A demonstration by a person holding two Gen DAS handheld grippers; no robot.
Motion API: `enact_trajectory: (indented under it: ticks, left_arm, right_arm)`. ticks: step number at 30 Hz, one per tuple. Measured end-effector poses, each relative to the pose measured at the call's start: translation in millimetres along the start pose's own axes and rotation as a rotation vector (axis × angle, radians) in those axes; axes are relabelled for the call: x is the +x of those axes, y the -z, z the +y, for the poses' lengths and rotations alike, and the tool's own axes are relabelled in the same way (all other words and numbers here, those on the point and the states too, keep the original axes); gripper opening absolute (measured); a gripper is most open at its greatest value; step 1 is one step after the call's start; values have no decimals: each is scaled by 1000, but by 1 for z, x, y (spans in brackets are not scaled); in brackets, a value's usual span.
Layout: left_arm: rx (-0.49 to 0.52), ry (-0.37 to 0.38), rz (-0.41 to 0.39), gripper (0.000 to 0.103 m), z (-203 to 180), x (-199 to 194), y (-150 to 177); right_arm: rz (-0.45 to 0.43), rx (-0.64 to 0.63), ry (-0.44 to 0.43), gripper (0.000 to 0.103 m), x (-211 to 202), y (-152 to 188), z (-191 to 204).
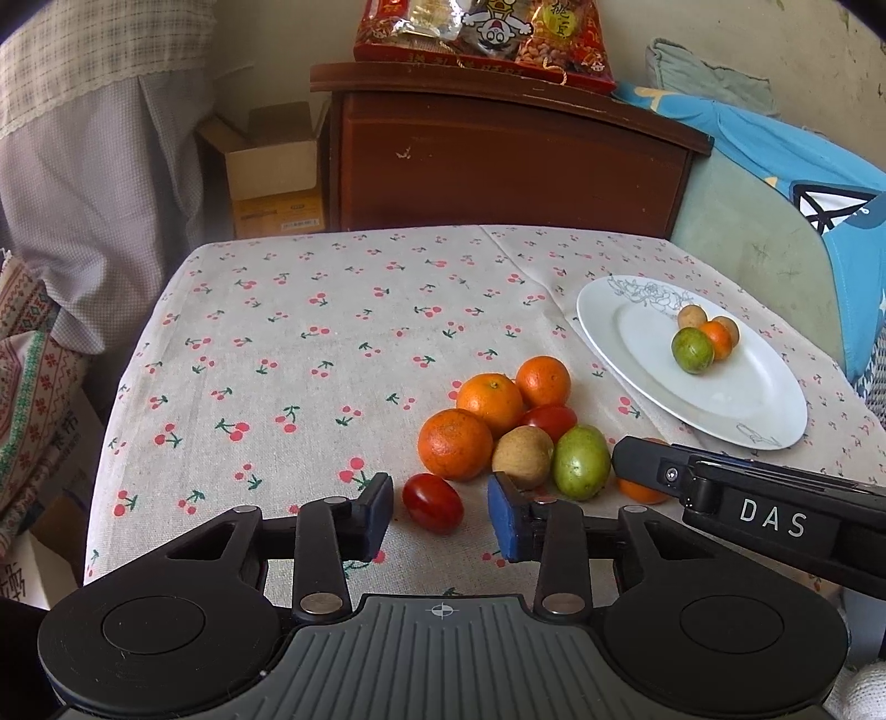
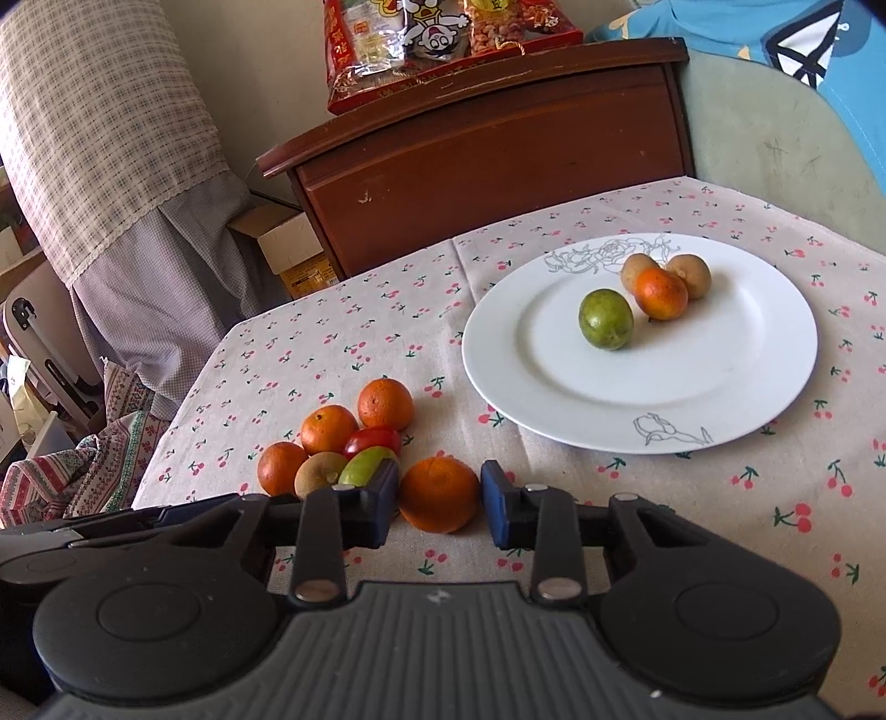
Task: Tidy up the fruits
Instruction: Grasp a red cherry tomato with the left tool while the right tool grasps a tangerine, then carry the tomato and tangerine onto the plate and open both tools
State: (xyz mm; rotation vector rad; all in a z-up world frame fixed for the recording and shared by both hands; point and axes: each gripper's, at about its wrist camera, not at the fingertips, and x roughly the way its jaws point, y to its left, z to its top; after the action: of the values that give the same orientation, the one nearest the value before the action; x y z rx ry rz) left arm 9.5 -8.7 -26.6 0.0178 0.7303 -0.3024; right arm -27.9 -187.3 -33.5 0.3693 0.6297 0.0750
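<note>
This is a small room with a pale wall at the back. A brown wooden cabinet stands against that wall, right behind the tabletop. A shiny red snack pack sits on top of the cabinet. To the left of the cabinet there is an open cardboard box on the floor. A checked cloth hangs over something tall beside the box. On the right there is a soft green seat with a blue cloth on it.

The tabletop is covered with a light cloth with little red cherries printed all over it. The far left part of the cloth is bare.

A big white plate lies on the right side of the tabletop. A green fruit, a little orange one and two brown ones sit close together on the far part of the plate.

A pile of fruit lies on the cloth just left of the plate. It has three orange fruits, a red one, a brown one and a green one, all touching.

The left gripper is low over the cloth in front of the pile. Its fingers are spread a little, and a red tomato lies on the cloth between them. A small gap shows on each side of it.

The right gripper is beside the pile, on the plate's side. Its fingers pinch a small orange that sits on the cloth.
</note>
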Motion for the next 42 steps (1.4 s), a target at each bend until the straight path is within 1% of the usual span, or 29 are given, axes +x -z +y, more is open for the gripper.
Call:
enact_trajectory:
  ticks: [3, 6, 11, 14, 28, 34, 42]
  left_arm:
    - [10, 5, -2, 23, -2, -1, 1]
    - [12, -1, -3, 19, -2, -1, 2]
    - [6, -9, -4, 18, -1, -3, 2]
    - [-13, 3, -9, 18, 2, -6, 0]
    - [0, 9, -33, 18, -2, -19, -2]
    - [-5, 22, -42, 18, -7, -25, -5]
    - [20, 54, -69, 18, -19, -33, -10]
  right_arm:
    - [-1, -1, 5, 32, 0, 0, 1]
    - [-2, 3, 9, 32, -1, 0, 0]
    - [-4, 7, 16, 32, -2, 0, -1]
    - [-11, 8, 15, 32, -5, -1, 0]
    - [-23, -12, 17, 32, -23, -1, 3]
    - [-45, -18, 23, 32, -34, -4, 1]
    - [-95, 20, 44, 32, -48, -13, -10]
